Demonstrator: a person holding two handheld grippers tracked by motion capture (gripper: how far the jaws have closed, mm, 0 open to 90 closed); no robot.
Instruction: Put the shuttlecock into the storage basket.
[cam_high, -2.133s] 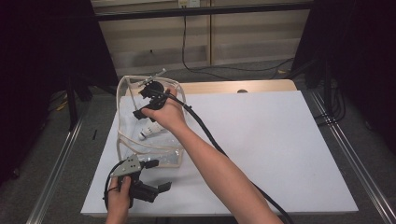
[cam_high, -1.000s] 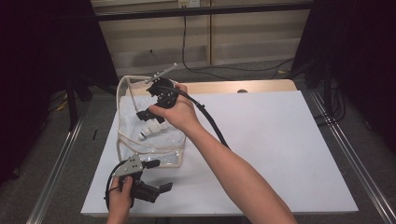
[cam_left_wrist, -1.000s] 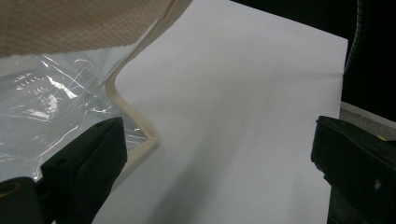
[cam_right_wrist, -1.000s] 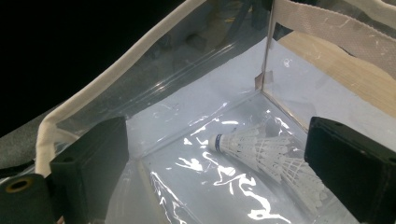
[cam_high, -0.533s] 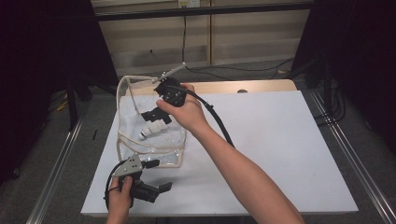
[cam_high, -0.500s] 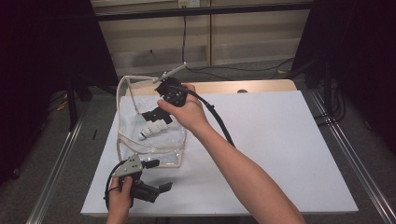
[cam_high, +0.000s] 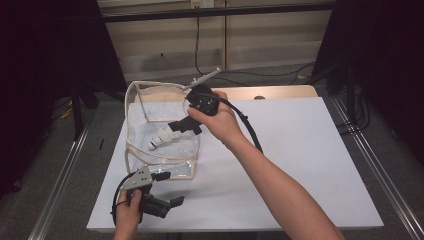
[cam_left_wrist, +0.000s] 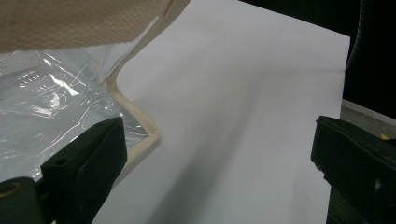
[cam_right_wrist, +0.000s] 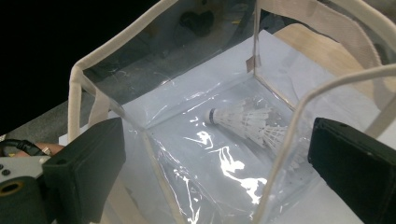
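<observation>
A clear plastic bag (cam_high: 162, 125) with cream trim stands open on the white counter (cam_high: 310, 160), toward its left side. Inside it, on the bottom, lies a white shuttlecock (cam_high: 161, 140) on its side — its feathers partly cut off by the bag's rim in the right gripper view. The right gripper (cam_high: 182, 125) hangs above the bag's opening, fingers spread wide and empty, tilted down toward the shuttlecock. The left gripper (cam_high: 172, 202) rests low near the counter's front edge, just beside the bag's near corner, fingers also spread, gripping nothing. Glare on the plastic makes the bag's creases hard to read — the far wall blurs into the dark background.
</observation>
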